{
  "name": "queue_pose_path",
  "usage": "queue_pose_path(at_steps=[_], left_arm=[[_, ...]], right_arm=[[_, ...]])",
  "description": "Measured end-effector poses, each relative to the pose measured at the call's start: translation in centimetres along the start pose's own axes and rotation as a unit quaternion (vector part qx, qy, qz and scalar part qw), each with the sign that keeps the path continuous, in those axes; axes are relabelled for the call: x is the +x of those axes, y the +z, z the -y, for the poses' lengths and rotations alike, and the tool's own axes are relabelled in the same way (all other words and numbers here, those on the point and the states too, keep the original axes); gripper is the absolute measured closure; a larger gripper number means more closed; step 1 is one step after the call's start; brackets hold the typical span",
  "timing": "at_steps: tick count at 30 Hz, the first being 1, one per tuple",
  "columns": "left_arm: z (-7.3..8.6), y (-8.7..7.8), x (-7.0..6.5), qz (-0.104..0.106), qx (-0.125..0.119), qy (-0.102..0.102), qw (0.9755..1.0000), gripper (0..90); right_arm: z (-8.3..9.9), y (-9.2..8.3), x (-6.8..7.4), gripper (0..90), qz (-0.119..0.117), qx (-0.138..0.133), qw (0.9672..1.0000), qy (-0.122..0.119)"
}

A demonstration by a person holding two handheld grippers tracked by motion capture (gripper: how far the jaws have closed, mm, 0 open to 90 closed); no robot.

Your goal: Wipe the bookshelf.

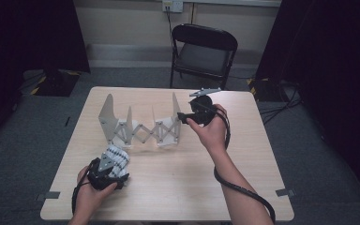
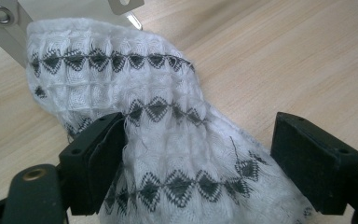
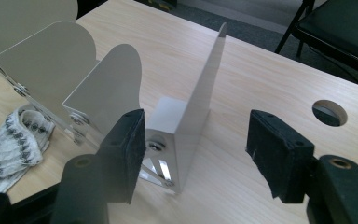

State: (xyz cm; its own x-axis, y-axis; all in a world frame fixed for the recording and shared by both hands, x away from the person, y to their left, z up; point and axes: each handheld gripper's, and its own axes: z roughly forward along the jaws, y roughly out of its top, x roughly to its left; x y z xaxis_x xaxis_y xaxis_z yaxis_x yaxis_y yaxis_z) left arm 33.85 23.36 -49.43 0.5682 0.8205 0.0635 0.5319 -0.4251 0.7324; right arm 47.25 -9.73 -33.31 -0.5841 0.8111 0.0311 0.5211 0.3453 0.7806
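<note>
Two hand-held grippers, left [image 2: 191, 158] apart around patterned cloth [image 2: 168, 140], right [image 3: 196, 158] apart by metal rack [image 3: 186, 126], no readable writing

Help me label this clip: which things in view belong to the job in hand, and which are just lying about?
In the job:
- white patterned cloth, lying between the jaws of the left claw, which are open
- folding metal rack, its end panel in front of the open right claw

Lying about:
- black folding chair
- wall socket

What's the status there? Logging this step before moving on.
Left gripper open, jaws astride the white patterned cloth, not pinching. Right gripper open at the rack's end plate. Nothing in the way.
</note>
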Motion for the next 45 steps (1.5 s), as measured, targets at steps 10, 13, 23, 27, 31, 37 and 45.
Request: queue_pose_path(at_steps=[10,13,23,27,31,37,45], left_arm=[[0.0,0.0,0.1,0.003,-0.002,0.001,1.0000,17.7],[0.0,0.0,0.1,0.003,-0.002,0.002,1.0000,17.7],[0.1,-0.1,0.2,0.005,-0.002,0.003,1.0000,18.2],[0.2,-0.1,0.2,0.007,-0.004,0.007,0.9999,18.3],[0.2,-0.1,0.2,0.005,-0.006,0.005,1.0000,18.3],[0.3,-0.2,0.2,0.003,-0.007,0.003,1.0000,18.3],[0.3,-0.2,0.2,0.004,-0.005,0.004,1.0000,18.3]], right_arm=[[-1.0,2.0,0.6,37.1,-0.002,0.013,0.9999,-0.001],[-1.4,2.2,0.7,37.6,0.000,0.010,0.9999,0.002],[-2.9,3.9,1.3,43.1,0.009,0.019,0.9998,0.003],[-3.0,3.9,1.7,43.3,0.008,0.013,0.9999,0.002],[-3.0,3.3,1.9,42.7,0.009,0.013,0.9999,-0.001],[-2.9,2.3,2.2,42.7,0.010,0.007,0.9999,0.002],[-3.2,2.5,2.5,42.8,0.008,0.011,0.9999,0.001]])
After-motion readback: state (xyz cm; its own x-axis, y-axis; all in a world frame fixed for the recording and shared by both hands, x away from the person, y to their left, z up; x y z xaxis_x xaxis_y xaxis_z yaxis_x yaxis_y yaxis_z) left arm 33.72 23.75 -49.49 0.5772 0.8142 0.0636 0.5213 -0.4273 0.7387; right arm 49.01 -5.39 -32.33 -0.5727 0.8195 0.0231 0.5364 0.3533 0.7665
